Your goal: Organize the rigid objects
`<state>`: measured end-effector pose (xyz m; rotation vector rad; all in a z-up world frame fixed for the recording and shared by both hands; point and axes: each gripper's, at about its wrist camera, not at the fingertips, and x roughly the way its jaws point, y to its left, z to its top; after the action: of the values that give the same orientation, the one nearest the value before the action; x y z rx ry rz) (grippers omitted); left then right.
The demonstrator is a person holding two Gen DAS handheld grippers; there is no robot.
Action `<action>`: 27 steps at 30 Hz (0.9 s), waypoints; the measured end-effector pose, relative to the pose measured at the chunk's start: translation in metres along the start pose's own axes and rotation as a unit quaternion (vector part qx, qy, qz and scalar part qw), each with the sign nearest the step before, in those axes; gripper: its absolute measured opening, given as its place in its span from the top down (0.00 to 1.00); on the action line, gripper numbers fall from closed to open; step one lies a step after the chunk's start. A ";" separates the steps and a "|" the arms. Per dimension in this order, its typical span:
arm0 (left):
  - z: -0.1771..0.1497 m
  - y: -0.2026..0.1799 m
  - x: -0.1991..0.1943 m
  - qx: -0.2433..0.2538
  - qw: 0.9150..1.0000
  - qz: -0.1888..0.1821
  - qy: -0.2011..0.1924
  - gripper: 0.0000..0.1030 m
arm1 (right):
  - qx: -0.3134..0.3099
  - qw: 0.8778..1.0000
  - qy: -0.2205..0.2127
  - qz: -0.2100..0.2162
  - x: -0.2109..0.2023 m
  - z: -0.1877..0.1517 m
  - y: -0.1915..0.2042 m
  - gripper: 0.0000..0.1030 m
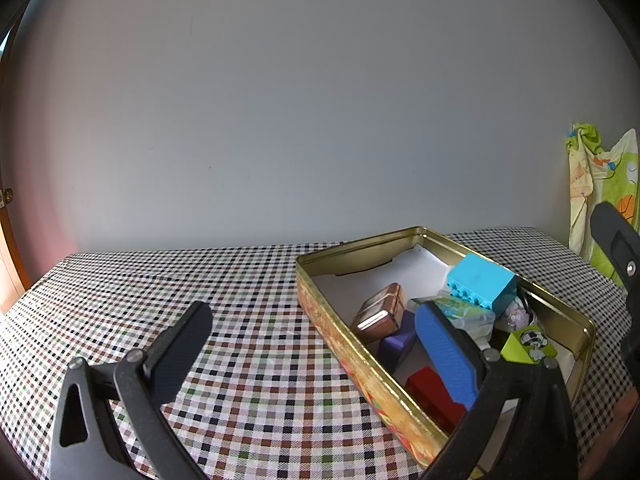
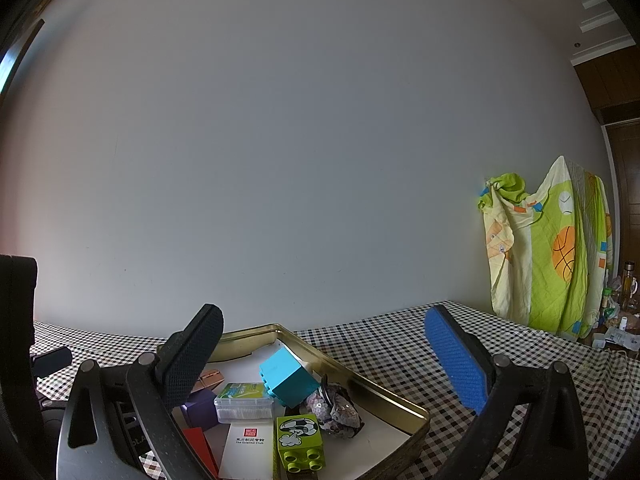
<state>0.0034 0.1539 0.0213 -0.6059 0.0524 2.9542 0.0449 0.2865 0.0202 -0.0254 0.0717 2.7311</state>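
A gold tin box (image 1: 320, 308) (image 2: 384, 394) lies on the checked tablecloth and holds several small objects: a cyan brick (image 1: 482, 282) (image 2: 288, 376), a copper case (image 1: 380, 312), a purple block (image 1: 398, 342) (image 2: 200, 408), a red block (image 1: 434, 396), a green brick (image 2: 299, 442), a clear box of cotton swabs (image 2: 244, 402) and a white card (image 2: 248, 452). My left gripper (image 1: 316, 354) is open, its blue finger over the tin and its black finger over the cloth. My right gripper (image 2: 328, 360) hangs open above the tin, holding nothing.
The table (image 1: 240, 360) with the checked cloth meets a plain grey wall at the back. A green and yellow patterned cloth (image 2: 548, 248) hangs at the right. Bottles and clutter (image 2: 624, 304) stand at the far right edge.
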 end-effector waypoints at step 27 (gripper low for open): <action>-0.001 0.002 0.002 0.001 1.000 -0.005 0.002 0.00 | 0.002 1.000 0.000 -0.010 0.001 0.001 -0.004 0.01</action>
<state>0.0012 0.1520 0.0199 -0.6092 0.0528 2.9425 0.0453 0.2904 0.0214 -0.0254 0.0760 2.7115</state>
